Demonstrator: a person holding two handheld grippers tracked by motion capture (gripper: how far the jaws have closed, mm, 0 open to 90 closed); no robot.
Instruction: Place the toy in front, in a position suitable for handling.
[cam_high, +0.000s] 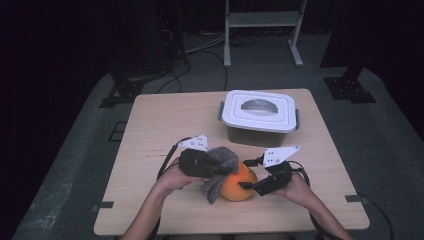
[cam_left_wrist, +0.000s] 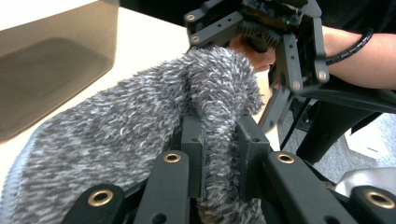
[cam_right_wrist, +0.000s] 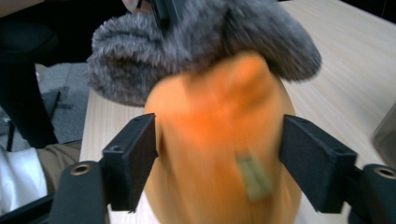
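A round orange soft thing (cam_high: 239, 184) with a small tag (cam_right_wrist: 254, 177) rests on the wooden table (cam_high: 165, 125) near its front edge. A grey fuzzy cloth (cam_high: 220, 162) drapes over its top and left side. My left gripper (cam_high: 222, 170) comes in from the left and is shut on a fold of that cloth (cam_left_wrist: 140, 126), which bunches up between the jaws (cam_left_wrist: 219, 126). My right gripper (cam_high: 250, 186) sits at the orange thing's right side. Its jaws stand wide apart just in front of the orange thing (cam_right_wrist: 219, 130), one at each flank (cam_right_wrist: 219, 154), not squeezing it.
A grey-walled box with a white handled lid (cam_high: 260, 112) stands at the back right of the table; its wall (cam_left_wrist: 51, 60) is close behind the cloth. Bare wood lies left of and behind my hands. Beyond the table are cables and a metal rack's legs (cam_high: 262, 30).
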